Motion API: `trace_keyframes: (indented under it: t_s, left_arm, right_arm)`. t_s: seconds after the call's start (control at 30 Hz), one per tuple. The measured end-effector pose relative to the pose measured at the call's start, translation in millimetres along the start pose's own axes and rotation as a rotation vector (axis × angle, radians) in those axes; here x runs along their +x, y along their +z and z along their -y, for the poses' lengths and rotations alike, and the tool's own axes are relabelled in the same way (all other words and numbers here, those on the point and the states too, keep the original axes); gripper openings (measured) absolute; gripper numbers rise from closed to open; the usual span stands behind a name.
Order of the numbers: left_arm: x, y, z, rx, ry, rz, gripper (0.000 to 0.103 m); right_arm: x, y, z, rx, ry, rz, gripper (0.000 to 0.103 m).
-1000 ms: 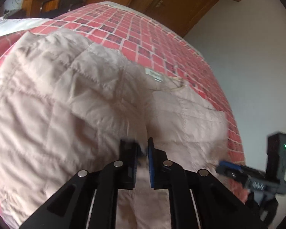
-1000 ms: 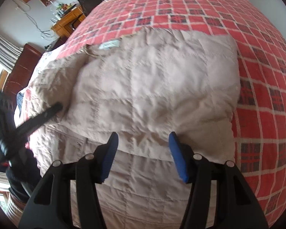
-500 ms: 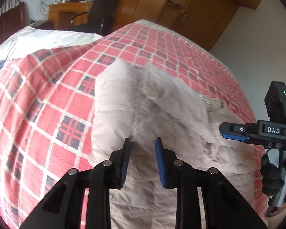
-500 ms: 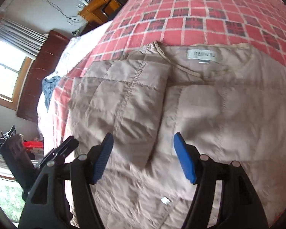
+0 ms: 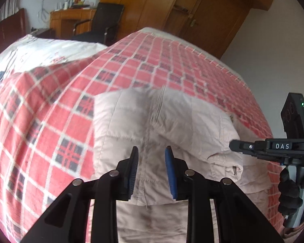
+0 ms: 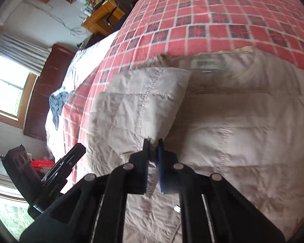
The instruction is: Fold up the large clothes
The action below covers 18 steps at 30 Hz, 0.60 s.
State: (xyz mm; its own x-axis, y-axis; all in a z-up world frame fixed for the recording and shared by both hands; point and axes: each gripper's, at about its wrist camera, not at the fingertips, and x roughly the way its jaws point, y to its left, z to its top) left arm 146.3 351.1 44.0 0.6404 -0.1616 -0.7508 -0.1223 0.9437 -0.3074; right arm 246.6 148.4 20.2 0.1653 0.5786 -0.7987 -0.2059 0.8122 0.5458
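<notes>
Between the right gripper's [image 6: 153,151] fingers: the folded sleeve's edge, clamped, likely so it can be dragged across the jacket [image 6: 243,125]. Left gripper [image 5: 151,162] fingers apart over the jacket's folded left side, holding nothing. Jacket lies flat on the red plaid bed [image 5: 50,121], collar label up. Wooden wardrobe [image 5: 172,6], desk and black chair [image 5: 99,24] beyond.

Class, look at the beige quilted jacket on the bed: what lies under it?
Under the beige quilted jacket lies the red plaid blanket, visible around its edges. A folded sleeve lies over the jacket's body. What the blanket looks like directly beneath is covered.
</notes>
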Motion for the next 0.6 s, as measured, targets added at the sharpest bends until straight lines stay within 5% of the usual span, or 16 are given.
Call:
trace_keyframes:
  t_s: [0.37,0.53,0.6]
  left_arm:
    - [65,-8,8,0.017,0.037,-0.131,0.026]
    - [58,-5,-2,-0.024,-0.019,-0.131,0.026]
    - [44,-1,-4,-0.028,-0.022,-0.118,0.029]
  right_arm:
    - [11,-20,51,0.053,-0.16,-0.031,0.006]
    - [-9,-21,27,-0.041,-0.208,0.057,0.01]
    - [-17,-18,5,-0.114,-0.198,0.069,0.024]
